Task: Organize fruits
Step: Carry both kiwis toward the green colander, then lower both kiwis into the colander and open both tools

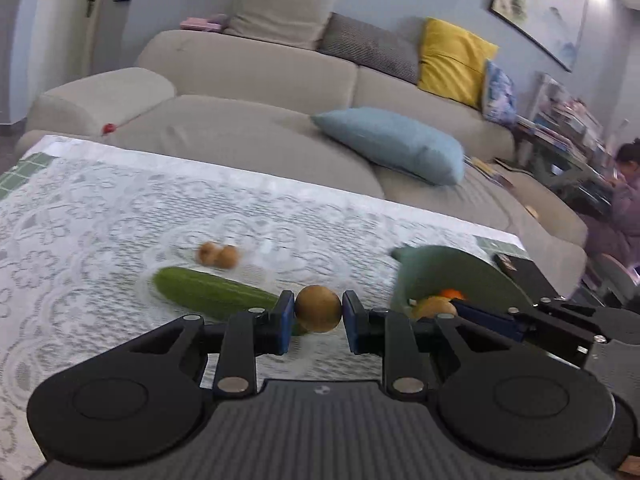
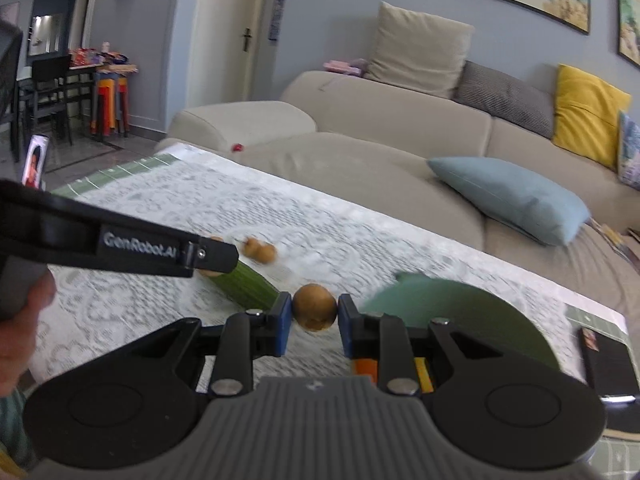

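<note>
Blue pads of my left gripper (image 1: 318, 313) are shut on a small round brown fruit (image 1: 318, 308), held above the lace-covered table (image 1: 80, 240). My right gripper (image 2: 315, 312) is likewise shut on a second brown fruit (image 2: 315, 306), beside a green plate (image 2: 460, 312). In the left wrist view the right gripper's fingers (image 1: 488, 318) carry that fruit (image 1: 434, 307) at the plate (image 1: 452, 276), where something orange (image 1: 452, 293) lies. The left gripper (image 2: 218, 258) shows side-on in the right wrist view. A cucumber (image 1: 212, 294) and two brown fruits (image 1: 218, 256) lie on the cloth.
A beige sofa (image 1: 248, 80) with cushions runs behind the table's far edge. A black flat device (image 2: 608, 354) lies at the table's right end. A person's hand (image 2: 20, 320) grips the left handle. Another person (image 1: 628, 184) sits far right. A phone (image 2: 36, 160) stands at the left.
</note>
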The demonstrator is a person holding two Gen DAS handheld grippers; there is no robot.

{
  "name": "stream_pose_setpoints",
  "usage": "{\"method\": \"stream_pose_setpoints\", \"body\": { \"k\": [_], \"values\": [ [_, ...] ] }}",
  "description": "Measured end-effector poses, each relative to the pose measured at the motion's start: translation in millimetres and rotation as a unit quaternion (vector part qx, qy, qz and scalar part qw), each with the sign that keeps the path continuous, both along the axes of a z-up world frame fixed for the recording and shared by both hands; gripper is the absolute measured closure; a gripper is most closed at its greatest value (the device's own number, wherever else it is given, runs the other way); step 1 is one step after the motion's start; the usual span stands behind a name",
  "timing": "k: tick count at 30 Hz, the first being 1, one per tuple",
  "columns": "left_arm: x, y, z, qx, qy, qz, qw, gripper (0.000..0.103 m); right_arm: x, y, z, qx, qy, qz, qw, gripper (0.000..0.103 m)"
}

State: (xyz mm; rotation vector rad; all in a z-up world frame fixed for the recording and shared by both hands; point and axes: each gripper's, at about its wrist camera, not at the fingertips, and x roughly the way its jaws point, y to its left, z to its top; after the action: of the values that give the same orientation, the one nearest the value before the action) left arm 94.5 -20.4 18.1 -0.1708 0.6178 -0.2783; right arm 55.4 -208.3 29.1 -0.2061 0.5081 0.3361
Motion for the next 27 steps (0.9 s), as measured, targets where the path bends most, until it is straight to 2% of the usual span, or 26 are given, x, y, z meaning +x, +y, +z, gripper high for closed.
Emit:
{"method": "stream_pose_setpoints", "body": {
  "k": [10,15,27],
  "values": [
    [6.0,-56.8,-0.9,0.001,0.007,-0.053,0.9986,0.075,8.7,-56.7,-8.7,0.009,-0.011,-0.082,0.997,0.082],
    [13.5,-75.7,-5.2,0.000,0.016,-0.072,0.9973,0.075,13.6,-58.4,-14.1,-0.001,-0.009,-0.087,0.996,0.082],
    [34.0,-92.5,-19.0,0.001,0.039,-0.073,0.9966,0.075,26.5,-66.3,-22.2,-0.003,0.011,-0.107,0.994,0.082]
  ]
}}
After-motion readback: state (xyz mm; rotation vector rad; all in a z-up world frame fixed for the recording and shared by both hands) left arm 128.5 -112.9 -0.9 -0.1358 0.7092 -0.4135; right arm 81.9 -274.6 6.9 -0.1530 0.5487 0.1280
